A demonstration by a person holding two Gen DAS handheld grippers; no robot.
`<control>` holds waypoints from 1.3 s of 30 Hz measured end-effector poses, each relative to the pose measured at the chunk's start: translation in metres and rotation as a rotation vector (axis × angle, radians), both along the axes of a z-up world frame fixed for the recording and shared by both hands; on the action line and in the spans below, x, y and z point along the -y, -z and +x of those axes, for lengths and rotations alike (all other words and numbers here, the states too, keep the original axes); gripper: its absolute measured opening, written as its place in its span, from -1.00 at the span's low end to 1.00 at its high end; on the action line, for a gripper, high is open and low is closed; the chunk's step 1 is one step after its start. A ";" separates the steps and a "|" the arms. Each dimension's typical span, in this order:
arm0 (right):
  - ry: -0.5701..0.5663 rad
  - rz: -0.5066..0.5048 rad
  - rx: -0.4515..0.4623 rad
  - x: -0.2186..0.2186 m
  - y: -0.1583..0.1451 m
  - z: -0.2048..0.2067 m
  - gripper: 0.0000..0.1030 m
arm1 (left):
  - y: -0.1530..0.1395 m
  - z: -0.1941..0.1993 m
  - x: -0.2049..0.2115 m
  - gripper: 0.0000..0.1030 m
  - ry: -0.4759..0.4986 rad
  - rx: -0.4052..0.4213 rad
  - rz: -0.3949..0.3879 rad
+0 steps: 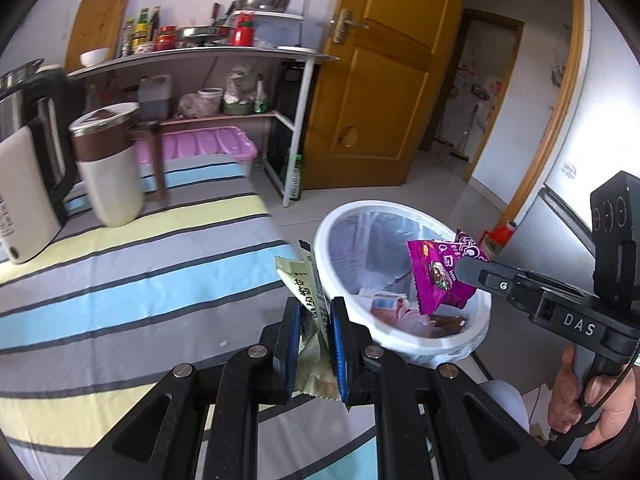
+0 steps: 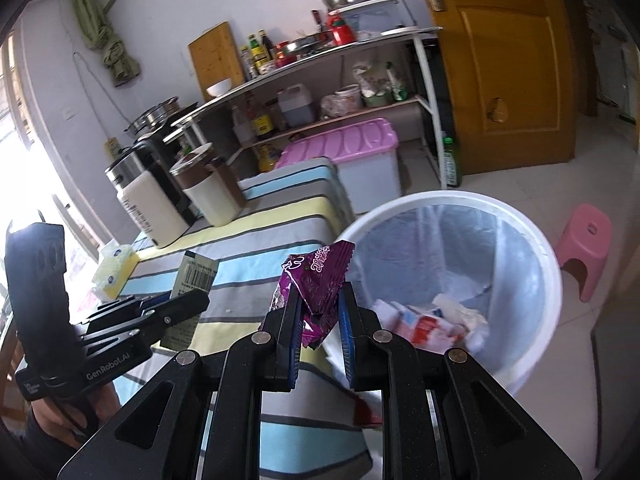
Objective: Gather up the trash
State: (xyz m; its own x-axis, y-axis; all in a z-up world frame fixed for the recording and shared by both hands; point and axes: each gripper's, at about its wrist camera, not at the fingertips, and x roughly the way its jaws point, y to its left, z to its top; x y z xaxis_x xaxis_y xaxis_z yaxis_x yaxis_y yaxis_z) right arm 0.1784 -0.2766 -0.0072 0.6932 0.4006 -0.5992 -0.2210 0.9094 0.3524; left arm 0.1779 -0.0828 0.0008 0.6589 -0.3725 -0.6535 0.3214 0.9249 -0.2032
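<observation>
My left gripper (image 1: 315,312) is shut on a pale green and cream wrapper (image 1: 306,286), held at the table's edge just left of the white trash bin (image 1: 404,342). The same wrapper (image 2: 195,276) shows in the right wrist view, in the left gripper (image 2: 200,300). My right gripper (image 2: 319,312) is shut on a crumpled purple snack wrapper (image 2: 316,280), beside the near rim of the bin (image 2: 536,276). In the left wrist view that purple wrapper (image 1: 438,276) hangs over the bin's opening from the right gripper (image 1: 468,270). Several scraps lie at the bottom of the lined bin.
A striped cloth (image 1: 132,292) covers the table, with a kettle (image 1: 28,184) and a brown-and-cream canister (image 1: 108,164) at its far side. A tissue pack (image 2: 114,270) lies on the table. Beyond stand a shelf rack (image 1: 224,56), pink-lidded box (image 1: 200,150), wooden door (image 1: 384,80) and pink stool (image 2: 586,248).
</observation>
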 end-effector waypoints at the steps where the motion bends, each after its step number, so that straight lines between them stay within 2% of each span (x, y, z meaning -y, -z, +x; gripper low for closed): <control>1: 0.011 0.000 -0.003 0.006 0.001 0.000 -0.66 | 0.000 0.002 0.005 -0.70 0.011 0.000 0.000; 10: 0.092 -0.021 -0.029 0.038 0.013 0.004 -0.66 | 0.006 0.022 0.045 -0.70 0.086 -0.016 -0.002; 18: 0.133 -0.048 -0.072 0.050 0.028 0.015 -0.65 | 0.021 0.048 0.074 -0.70 0.148 -0.046 0.006; 23: 0.150 -0.056 -0.111 0.058 0.039 0.025 -0.59 | 0.035 0.063 0.089 -0.70 0.172 -0.074 0.006; 24: 0.152 -0.059 -0.118 0.059 0.042 0.026 -0.52 | 0.036 0.064 0.090 -0.70 0.172 -0.077 0.006; 25: 0.153 -0.060 -0.122 0.059 0.043 0.027 -0.47 | 0.037 0.065 0.090 -0.68 0.174 -0.078 0.004; 27: 0.151 -0.063 -0.126 0.060 0.045 0.027 -0.41 | 0.040 0.067 0.091 -0.49 0.181 -0.082 -0.008; 28: 0.150 -0.064 -0.127 0.060 0.046 0.027 -0.34 | 0.041 0.067 0.089 -0.33 0.179 -0.083 -0.012; 29: 0.151 -0.065 -0.127 0.060 0.045 0.027 -0.31 | 0.040 0.067 0.087 -0.30 0.175 -0.080 -0.014; 39: 0.154 -0.078 -0.096 0.057 0.035 0.011 -0.29 | 0.024 0.048 0.069 -0.26 0.145 -0.038 -0.045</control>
State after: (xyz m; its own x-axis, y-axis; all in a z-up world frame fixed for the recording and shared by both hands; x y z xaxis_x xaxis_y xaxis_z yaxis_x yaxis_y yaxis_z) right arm 0.1894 -0.3338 -0.0426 0.6810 0.2440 -0.6905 -0.0457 0.9552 0.2924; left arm 0.2263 -0.1517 -0.0231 0.5713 -0.4915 -0.6573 0.4424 0.8590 -0.2578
